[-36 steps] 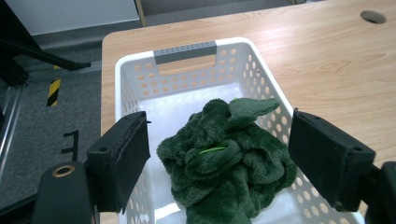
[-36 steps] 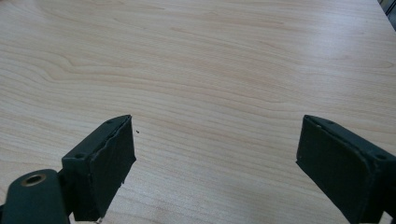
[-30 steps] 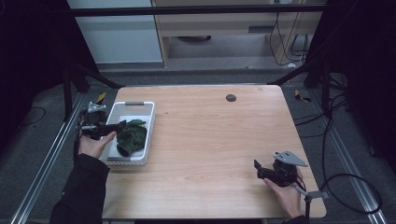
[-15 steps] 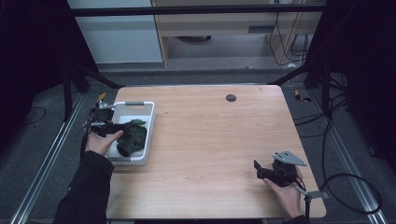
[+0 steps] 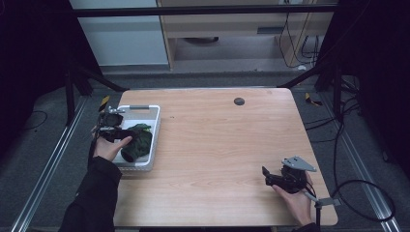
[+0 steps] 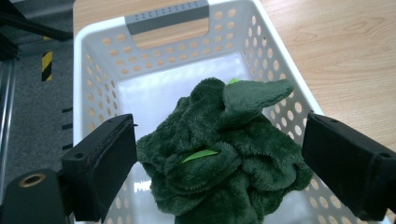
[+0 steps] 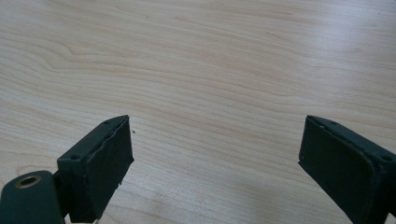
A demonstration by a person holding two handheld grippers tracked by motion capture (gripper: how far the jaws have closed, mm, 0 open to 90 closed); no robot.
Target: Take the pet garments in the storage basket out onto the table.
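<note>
Green plush cloth, bunched into a heap, lies inside the white perforated basket at the left of the high view, on the wooden table. The left gripper sits over the basket's left rim, against the cloth's left side. The right gripper rests at the lower right of the frame, well apart from the basket, above bare wood.

Left gripper view: the cloth occupies the centre and lower middle, between the two black jaws. The jaws have just been opening and stand wide; the left pad lies just beside the plush, the right pad is apart from it, and neither presses on it. The basket's grey handle appears at the top.

Right gripper view: the jaws stand wide apart with nothing between them, over the table's wood grain.
</note>
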